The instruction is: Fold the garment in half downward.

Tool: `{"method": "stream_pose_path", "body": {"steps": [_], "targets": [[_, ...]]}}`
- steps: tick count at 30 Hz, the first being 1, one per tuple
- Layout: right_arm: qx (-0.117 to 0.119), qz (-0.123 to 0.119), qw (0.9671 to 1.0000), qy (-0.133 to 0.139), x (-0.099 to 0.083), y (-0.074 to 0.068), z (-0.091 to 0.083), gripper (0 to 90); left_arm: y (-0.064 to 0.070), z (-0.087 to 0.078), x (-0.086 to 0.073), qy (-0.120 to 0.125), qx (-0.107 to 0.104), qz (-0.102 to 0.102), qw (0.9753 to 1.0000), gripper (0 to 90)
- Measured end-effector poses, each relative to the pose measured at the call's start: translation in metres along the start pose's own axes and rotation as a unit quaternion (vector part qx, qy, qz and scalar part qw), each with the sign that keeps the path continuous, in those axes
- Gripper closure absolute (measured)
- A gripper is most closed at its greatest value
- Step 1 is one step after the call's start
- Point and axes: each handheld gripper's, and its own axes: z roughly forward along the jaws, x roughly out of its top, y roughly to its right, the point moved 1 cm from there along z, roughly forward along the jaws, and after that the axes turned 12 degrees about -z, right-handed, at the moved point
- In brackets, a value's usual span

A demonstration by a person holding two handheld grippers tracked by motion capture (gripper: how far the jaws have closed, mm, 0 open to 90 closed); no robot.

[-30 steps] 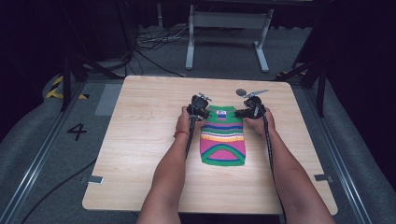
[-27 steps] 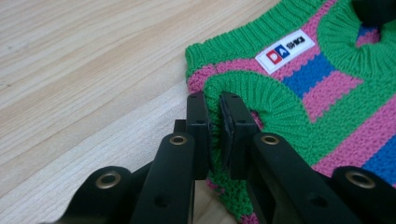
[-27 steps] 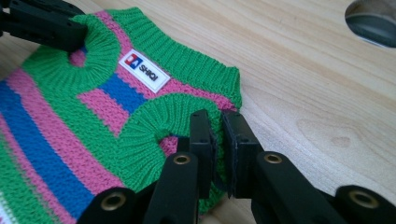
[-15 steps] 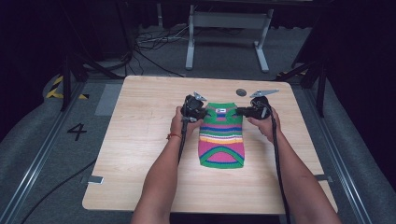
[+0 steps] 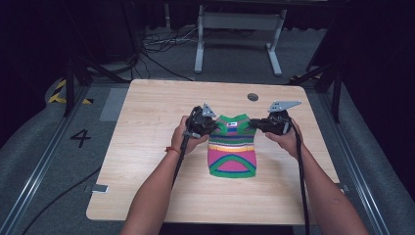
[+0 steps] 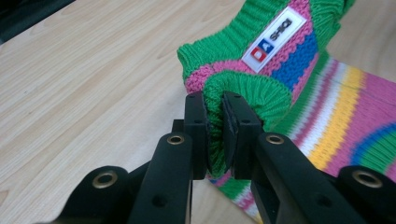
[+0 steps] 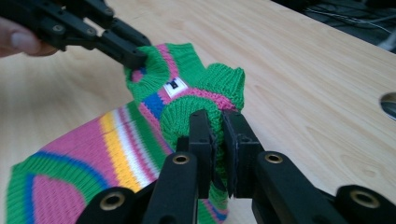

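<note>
I've dragged the sweater (image 5: 233, 145) farther up the desk (image 5: 147, 127); my left gripper (image 6: 214, 135) and right gripper (image 7: 218, 154) stay clenched on its 2 shoulders, hem trailing flat.

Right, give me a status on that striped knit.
Done: both shoulders of the knit garment are gripped, the left gripper and right gripper each shut on a green edge. In hand: top end lifted, lower part on the table. Left: laying it flat or folding.

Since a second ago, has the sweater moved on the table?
Yes. The sweater, pinched by the left gripper and right gripper, has moved toward the table's far edge, closer to the round hole.
</note>
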Motion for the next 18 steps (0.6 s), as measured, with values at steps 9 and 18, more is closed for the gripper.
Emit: {"method": "stream_pose_path", "body": {"steps": [9,18], "targets": [[0.030,-0.026,0.9991,-0.012,-0.010,-0.023,-0.008,82.9,0.023,-0.010,-0.022,-0.011,-0.003,0.051,0.9986,80.7],[0.043,-0.035,0.9982,-0.023,-0.017,-0.034,-0.008,82.6,0.032,-0.016,-0.032,-0.011,-0.003,0.070,0.9975,80.0]]}}
